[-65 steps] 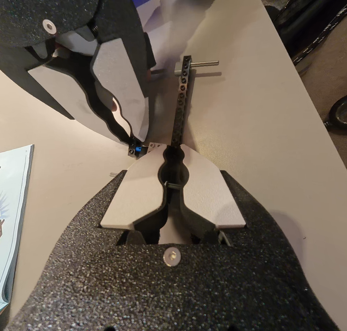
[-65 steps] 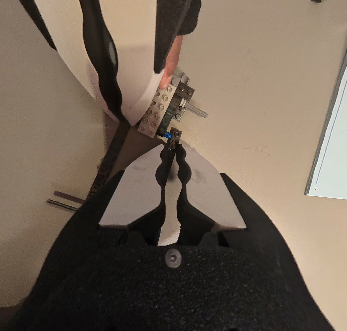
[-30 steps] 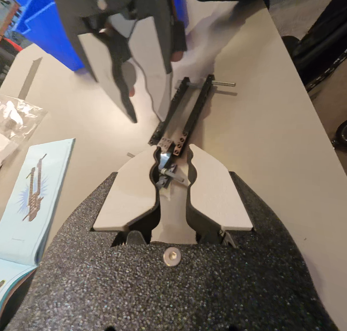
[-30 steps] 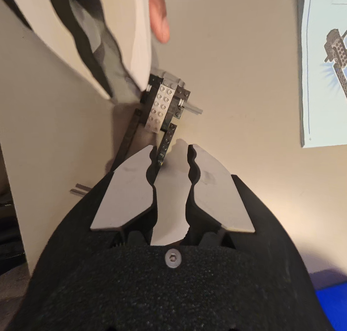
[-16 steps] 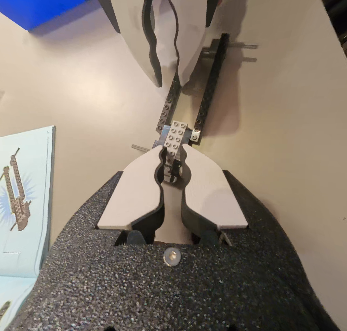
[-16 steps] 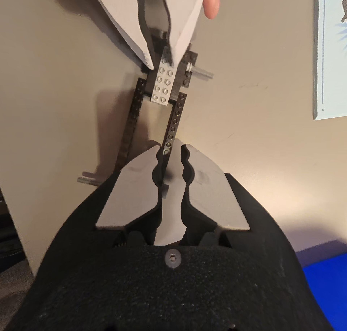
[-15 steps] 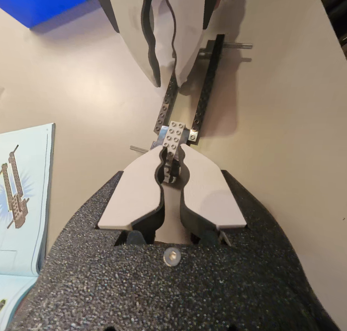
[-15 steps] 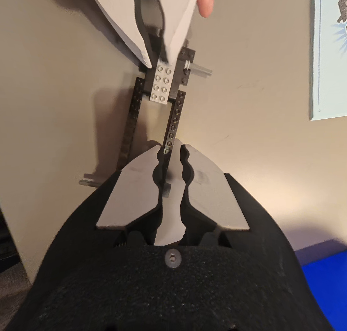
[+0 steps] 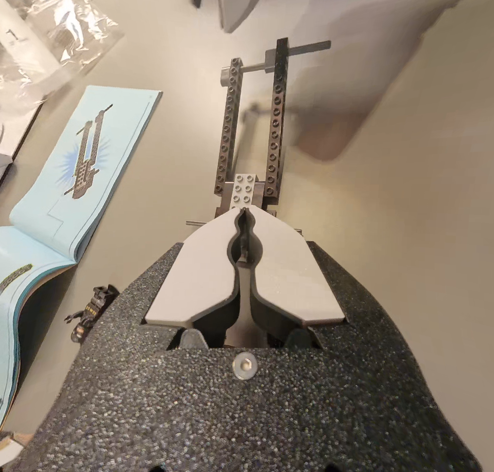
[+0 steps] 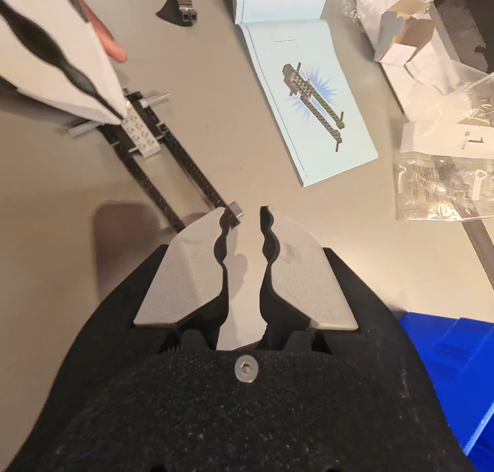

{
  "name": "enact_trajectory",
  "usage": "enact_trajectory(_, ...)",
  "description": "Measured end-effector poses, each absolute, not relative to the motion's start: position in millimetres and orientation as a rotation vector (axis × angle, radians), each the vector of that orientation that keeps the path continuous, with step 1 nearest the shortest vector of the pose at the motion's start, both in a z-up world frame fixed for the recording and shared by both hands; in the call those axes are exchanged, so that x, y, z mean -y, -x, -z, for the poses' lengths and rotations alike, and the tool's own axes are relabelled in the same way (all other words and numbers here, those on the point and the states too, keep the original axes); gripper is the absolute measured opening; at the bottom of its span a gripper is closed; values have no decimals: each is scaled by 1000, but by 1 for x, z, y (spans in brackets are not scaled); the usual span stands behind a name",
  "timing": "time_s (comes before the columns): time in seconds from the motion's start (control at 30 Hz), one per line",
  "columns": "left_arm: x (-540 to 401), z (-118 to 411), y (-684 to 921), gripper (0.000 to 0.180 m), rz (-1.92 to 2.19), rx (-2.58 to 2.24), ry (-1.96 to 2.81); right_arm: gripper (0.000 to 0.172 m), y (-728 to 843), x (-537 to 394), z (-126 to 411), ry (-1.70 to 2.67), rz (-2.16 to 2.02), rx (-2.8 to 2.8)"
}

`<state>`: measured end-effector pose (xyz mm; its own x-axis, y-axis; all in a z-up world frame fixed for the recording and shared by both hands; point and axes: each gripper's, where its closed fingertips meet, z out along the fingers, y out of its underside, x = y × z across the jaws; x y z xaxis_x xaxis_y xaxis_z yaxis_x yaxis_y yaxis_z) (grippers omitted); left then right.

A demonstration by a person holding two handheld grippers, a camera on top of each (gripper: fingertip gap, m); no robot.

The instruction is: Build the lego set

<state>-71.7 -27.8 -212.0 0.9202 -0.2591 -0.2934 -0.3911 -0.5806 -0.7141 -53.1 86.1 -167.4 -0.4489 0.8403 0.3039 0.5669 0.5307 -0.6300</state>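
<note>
Black studded beams are lying flat on the beige table (image 10: 240, 111) as a ladder-like brick frame (image 9: 254, 127), two long rails running side by side with a light grey studded plate (image 9: 243, 191) bridging them at one end and grey axle rods poking out sideways at both ends. The left gripper (image 9: 243, 209) is sitting with its tips pinched together right at the plate's near edge, and nothing is visibly clamped between the pads; that looks like a press to pin the frame down rather than a hold. The right gripper (image 10: 242, 211) is hovering at the opposite end, jaws parted, its left fingertip (image 10: 213, 215) just beside the small grey connector (image 10: 235, 209) capping one rail, with bare table showing between the pads. A pale blue instruction booklet (image 10: 315, 106) is lying open towards the table's far side, clear plastic bags (image 10: 443, 186) and a torn white carton (image 10: 401, 39) are crowding the right edge, a small dark minifigure (image 9: 89, 310) is resting near the booklet, and a blue bin (image 10: 454, 365) is showing at the near right corner.
</note>
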Motion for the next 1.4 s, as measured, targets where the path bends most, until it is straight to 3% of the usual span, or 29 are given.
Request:
enact_trajectory(0.33, 29, 212, 75, 0, -183, -429, 2229, 10, 26, -63, 180, 1061, -689, 2256)
enact_trajectory(0.7, 29, 212, 75, 1, -177, -423, 2227, 10, 15, -66, 201, 1082, -656, 2332)
enact_trajectory(1.0, 28, 199, 78, 10, -153, -400, 2162, 15, 36, -81, 169, 1119, -712, 2173)
enact_trajectory(1.4, 24, 201, 75, 12, -113, -495, 2184, 15, 83, -11, 198, 578, -553, 2553)
